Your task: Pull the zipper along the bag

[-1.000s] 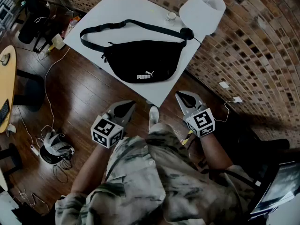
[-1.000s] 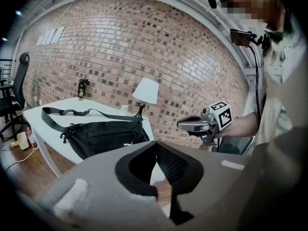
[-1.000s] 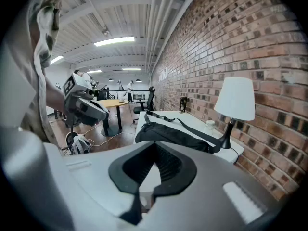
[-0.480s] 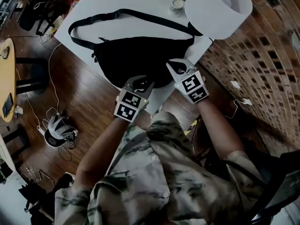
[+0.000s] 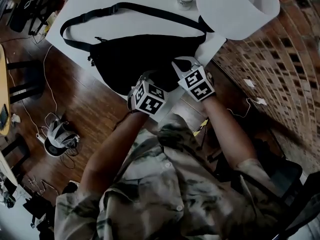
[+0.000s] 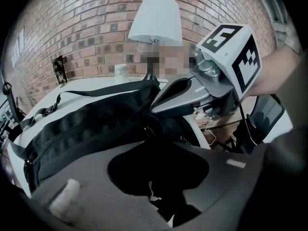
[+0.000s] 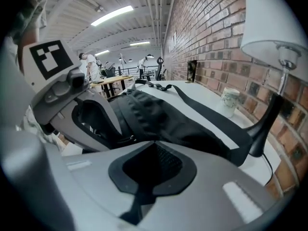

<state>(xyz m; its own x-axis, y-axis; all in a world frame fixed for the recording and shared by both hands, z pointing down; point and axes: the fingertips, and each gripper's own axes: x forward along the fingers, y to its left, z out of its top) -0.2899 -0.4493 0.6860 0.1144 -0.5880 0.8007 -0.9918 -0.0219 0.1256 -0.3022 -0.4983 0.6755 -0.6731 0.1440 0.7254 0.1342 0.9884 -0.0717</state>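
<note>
Black waist bag [image 5: 140, 54] on the white tabletop [image 5: 125, 26], directly ahead of and beneath the tips of both my grippers, with its strap [image 5: 150, 15] looping beyond them. My left gripper [image 5: 144, 78] is at the bag's near edge. Its jaws stand apart and have just been opening, with black fabric showing in the gap but not clamped. My right gripper [image 5: 179, 64], just beside it on the side of the white lamp [image 5: 240, 6], has its jaws together and holds nothing.
</note>
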